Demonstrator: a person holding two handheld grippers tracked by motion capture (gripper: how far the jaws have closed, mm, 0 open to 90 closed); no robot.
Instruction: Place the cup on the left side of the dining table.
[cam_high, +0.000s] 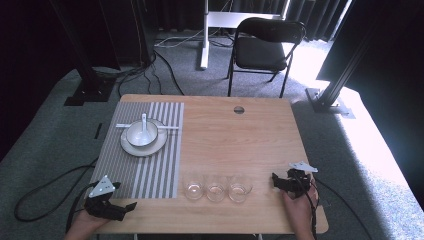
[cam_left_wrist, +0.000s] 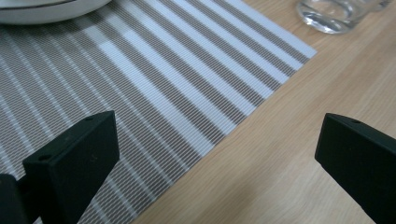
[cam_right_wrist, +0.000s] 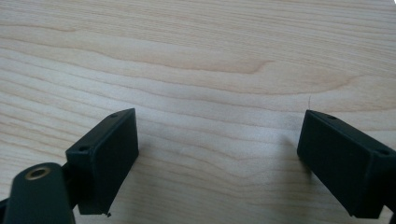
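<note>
Both tools wait at the near edge of the counter (cam_high: 260, 145) with jaws spread wide and nothing between them: the left tool (cam_high: 131, 205) near the near corner of the striped mat (cam_high: 145, 175), the right tool (cam_high: 274, 176) over bare wood. Between them stand three empty glasses (cam_high: 215, 190) in a row, just right of the mat, probably nearest for taking. Farther on the mat, a bowl (cam_high: 141, 134) with a spoon (cam_high: 145, 125) sits on a plate (cam_high: 150, 148), like a place setting.
</note>
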